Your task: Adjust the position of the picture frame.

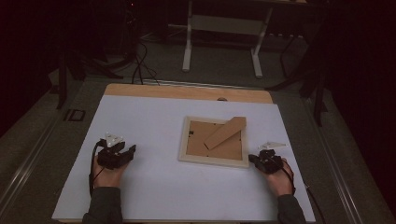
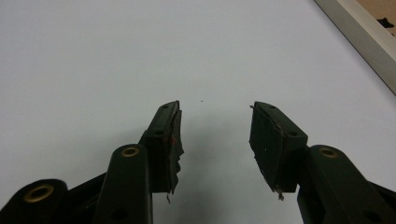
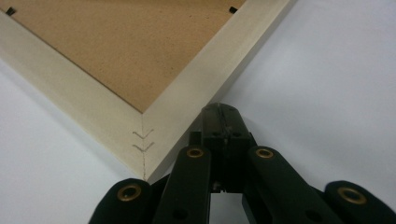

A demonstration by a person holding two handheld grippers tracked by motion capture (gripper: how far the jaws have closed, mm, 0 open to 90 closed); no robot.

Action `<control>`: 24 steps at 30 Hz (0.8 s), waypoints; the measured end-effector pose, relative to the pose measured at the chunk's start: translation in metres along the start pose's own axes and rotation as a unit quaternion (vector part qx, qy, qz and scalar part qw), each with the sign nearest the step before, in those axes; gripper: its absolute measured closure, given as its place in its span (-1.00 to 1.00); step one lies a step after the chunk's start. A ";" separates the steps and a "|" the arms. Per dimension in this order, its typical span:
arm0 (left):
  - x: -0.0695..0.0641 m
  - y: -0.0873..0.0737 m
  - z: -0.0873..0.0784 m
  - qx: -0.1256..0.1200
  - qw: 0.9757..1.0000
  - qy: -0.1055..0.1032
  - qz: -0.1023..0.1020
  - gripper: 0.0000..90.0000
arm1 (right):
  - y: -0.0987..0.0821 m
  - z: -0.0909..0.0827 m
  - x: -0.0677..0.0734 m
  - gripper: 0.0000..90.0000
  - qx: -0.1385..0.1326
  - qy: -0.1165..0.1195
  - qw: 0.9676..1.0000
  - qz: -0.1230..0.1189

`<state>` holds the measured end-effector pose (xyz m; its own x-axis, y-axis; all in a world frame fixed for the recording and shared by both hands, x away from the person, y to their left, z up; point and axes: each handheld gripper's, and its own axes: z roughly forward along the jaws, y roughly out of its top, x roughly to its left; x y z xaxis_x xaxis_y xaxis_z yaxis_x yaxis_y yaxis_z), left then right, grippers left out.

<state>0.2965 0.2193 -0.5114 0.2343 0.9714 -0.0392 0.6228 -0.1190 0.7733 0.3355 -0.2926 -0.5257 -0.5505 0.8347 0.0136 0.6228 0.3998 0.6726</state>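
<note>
I see a pale wooden picture frame (image 1: 214, 141) lying face down on the white surface (image 1: 154, 186), right of centre, its brown fibreboard back turned up. A brown fibreboard stand flap (image 1: 225, 132) lies slantwise across that back, its far end reaching over the frame's upper right corner.

My right claw (image 1: 255, 159) sits at the frame's near right corner. In the right gripper view its two black jaws are pressed together with nothing between them, and their joined tip (image 3: 220, 114) lies right up against the outer edge of the pale frame (image 3: 187, 93), just beside the mitred corner joint with its two small V-shaped staples (image 3: 142, 141). I cannot tell for sure whether the tip actually touches the wood.

My left claw (image 1: 127, 151) rests on the surface well to the left of the frame, apart from it. In the left gripper view its jaws stand moderately wide, with bare white surface between the worn pads (image 2: 173, 140), and an edge of the frame (image 2: 362, 35) shows at the upper right.
</note>
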 end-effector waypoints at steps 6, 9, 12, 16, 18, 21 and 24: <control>0.000 0.000 0.000 0.002 1.000 0.001 0.000 0.20 | 0.001 0.000 0.004 1.00 0.001 0.006 1.000 -0.011; 0.000 0.000 0.000 0.003 1.000 0.001 0.000 0.20 | 0.001 0.001 0.005 1.00 0.001 0.009 1.000 -0.016; 0.000 0.000 0.001 0.003 1.000 0.001 0.001 0.20 | 0.001 0.001 0.008 1.00 0.003 0.011 1.000 -0.023; 0.000 0.000 0.001 0.003 1.000 0.001 0.001 0.20 | 0.002 0.002 0.012 1.00 0.004 0.016 0.999 -0.036; 0.000 0.000 0.001 0.002 1.000 0.002 0.000 0.20 | 0.003 0.002 0.013 1.00 0.004 0.017 0.999 -0.041; 0.000 0.000 0.000 0.002 1.000 0.002 0.000 0.20 | 0.003 0.003 0.016 1.00 0.004 0.021 0.999 -0.049; 0.000 0.000 0.001 0.003 1.000 0.002 -0.001 0.20 | 0.004 0.004 0.019 1.00 0.005 0.021 0.998 -0.054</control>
<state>0.2967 0.2192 -0.5120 0.2309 0.9722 -0.0384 0.6269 -0.1185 0.7700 0.3295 -0.2735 -0.5255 -0.6378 0.7697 -0.0268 0.5637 0.4903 0.6647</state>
